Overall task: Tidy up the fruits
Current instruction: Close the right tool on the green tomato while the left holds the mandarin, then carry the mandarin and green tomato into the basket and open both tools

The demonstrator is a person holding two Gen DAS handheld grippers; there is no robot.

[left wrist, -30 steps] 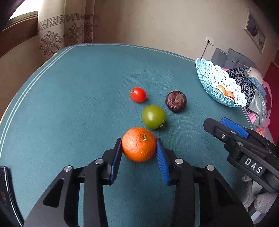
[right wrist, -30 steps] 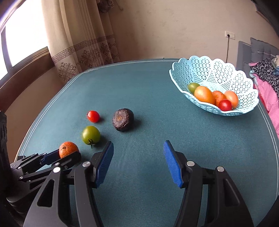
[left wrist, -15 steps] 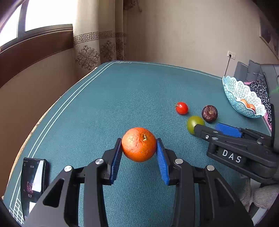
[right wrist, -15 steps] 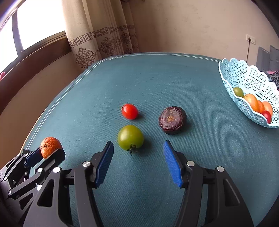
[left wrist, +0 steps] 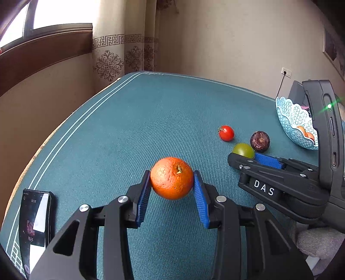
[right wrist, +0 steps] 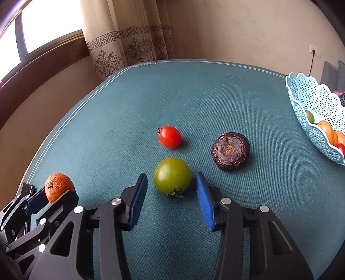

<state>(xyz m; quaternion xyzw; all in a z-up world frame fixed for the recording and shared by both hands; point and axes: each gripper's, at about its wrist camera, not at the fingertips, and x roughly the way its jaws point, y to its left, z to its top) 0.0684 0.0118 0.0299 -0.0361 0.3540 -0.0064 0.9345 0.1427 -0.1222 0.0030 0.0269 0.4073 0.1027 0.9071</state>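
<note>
Your left tool (left wrist: 171, 189) pinches the orange (left wrist: 171, 178) above the tabletop (left wrist: 140, 120); your right tool (right wrist: 171, 192) gapes around the green tomato (right wrist: 172, 175). Closing off-center could roll it toward the red tomato (right wrist: 169, 136).

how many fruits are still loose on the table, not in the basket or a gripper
3: green tomato between the open right gripper pads, red tomato behind it, dark purple fruit to its right.

A phone (left wrist: 35, 224) lies on the desk (left wrist: 133, 120) left of the left hand-held gripper (left wrist: 171, 195); curtain (left wrist: 120, 43), window (left wrist: 49, 15) and socket (left wrist: 286, 72) stand beyond.
</note>
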